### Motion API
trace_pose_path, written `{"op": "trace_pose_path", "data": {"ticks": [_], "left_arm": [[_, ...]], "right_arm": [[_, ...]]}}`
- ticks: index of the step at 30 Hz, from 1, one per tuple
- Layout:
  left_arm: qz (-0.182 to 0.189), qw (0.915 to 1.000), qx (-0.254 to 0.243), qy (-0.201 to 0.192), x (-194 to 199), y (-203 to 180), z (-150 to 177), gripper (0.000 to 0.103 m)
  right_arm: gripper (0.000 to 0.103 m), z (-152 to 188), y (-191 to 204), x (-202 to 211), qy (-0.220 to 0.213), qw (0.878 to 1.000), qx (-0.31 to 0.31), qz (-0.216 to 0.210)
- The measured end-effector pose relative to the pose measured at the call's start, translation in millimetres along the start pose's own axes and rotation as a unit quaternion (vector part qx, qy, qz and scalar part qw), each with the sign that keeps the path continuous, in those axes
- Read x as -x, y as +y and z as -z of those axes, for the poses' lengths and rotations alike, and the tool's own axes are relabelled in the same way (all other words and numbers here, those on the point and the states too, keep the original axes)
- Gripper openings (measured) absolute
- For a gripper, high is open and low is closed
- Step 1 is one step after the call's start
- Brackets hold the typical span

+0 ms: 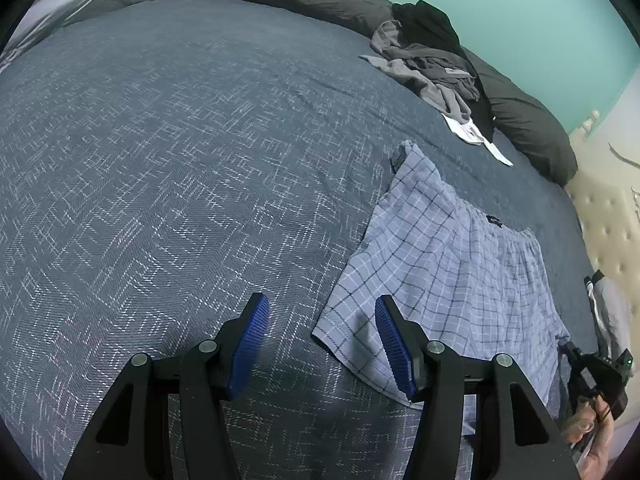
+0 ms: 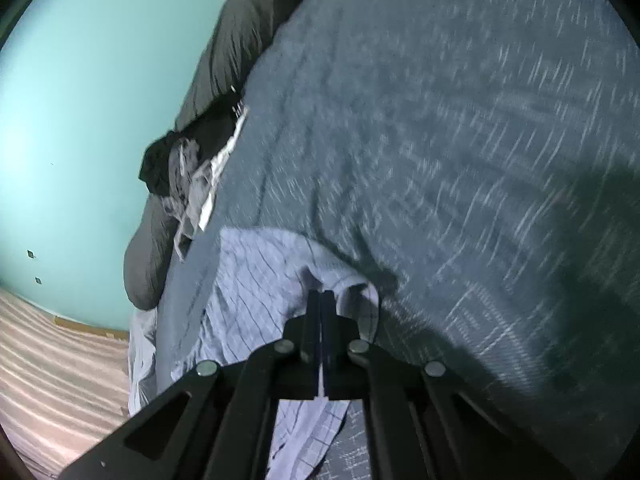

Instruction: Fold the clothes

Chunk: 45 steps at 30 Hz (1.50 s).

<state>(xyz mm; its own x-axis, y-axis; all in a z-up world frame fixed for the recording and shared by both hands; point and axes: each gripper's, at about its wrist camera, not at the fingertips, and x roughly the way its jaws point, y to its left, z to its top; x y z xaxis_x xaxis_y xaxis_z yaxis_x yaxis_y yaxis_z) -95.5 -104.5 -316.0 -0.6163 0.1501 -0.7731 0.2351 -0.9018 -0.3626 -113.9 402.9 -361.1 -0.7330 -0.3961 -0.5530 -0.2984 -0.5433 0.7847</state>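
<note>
Pale-blue plaid cotton boxer shorts [image 1: 452, 264] are laid flat on the dark blue-grey woven bedspread [image 1: 160, 160], near the bed's R edge, waistband toward the pillows, leg hems toward the person. The long axis is seen to run from near hem to far waistband.

L gripper [image 1: 320, 344] is held about half open, nothing between its blue ribbed pads [image 1: 250, 344]; the near-left hem corner lies just beside, partly under, the R-hand pad.

R gripper [image 2: 322, 320] is fully closed, and a fold of the plaid fabric [image 2: 256, 280] is pinched, bunched up at the tips. View is blurred, so which edge is held cannot be told w/ certainty.

Judgement: the shorts lie to the R of the L gripper. The free hem corner is nearest the L gripper, so that corner is prob. to be gripped next. A loose pile of dark and grey clothes [image 1: 432, 60] lies well apart, by the pillows.
</note>
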Motion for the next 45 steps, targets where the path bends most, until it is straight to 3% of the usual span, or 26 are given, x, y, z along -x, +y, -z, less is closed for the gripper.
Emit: {"op": "trace_pose_path", "data": {"ticks": [8, 10, 12, 21, 24, 27, 29, 37, 45], "left_arm": [[0.001, 1.0000, -0.001, 0.001, -1.0, -2.6, 0.3, 0.060], [0.001, 1.0000, -0.003, 0.002, -1.8, -3.3, 0.4, 0.060], [0.002, 1.0000, -0.003, 0.003, -2.6, -3.5, 0.7, 0.060], [0.001, 1.0000, -0.002, 0.004, -4.0, -2.6, 1.6, 0.060], [0.001, 1.0000, -0.002, 0.005, -5.1, -2.4, 1.4, 0.060], [0.001, 1.0000, -0.005, 0.005, -4.3, -2.3, 1.0, 0.060], [0.002, 1.0000, -0.003, 0.006, -4.7, -2.2, 0.9, 0.060], [0.001, 1.0000, -0.005, 0.006, -3.2, -4.7, 1.3, 0.060], [0.002, 1.0000, -0.006, 0.007, -4.4, -6.0, 1.4, 0.060]], "right_arm": [[0.005, -1.8, -4.9, -1.2, 0.004, 1.000, -0.010, 0.019], [0.029, -4.9, -6.7, -1.1, 0.001, 1.000, -0.012, 0.015], [0.034, -7.0, -4.7, -0.4, -0.004, 1.000, -0.004, 0.010], [0.033, -17.2, -5.6, -1.1, -0.023, 1.000, 0.009, -0.003], [0.015, -18.9, -2.5, 0.6, -0.023, 0.999, 0.019, -0.011], [0.004, -20.1, 0.5, 2.7, -0.024, 0.999, 0.019, -0.016], [0.002, -21.4, 4.0, 4.8, -0.025, 0.999, 0.028, -0.018], [0.003, -23.6, -1.6, 6.0, -0.028, 0.999, 0.023, 0.005], [0.006, -15.0, 7.9, -6.5, 0.003, 0.999, 0.041, -0.004]]}}
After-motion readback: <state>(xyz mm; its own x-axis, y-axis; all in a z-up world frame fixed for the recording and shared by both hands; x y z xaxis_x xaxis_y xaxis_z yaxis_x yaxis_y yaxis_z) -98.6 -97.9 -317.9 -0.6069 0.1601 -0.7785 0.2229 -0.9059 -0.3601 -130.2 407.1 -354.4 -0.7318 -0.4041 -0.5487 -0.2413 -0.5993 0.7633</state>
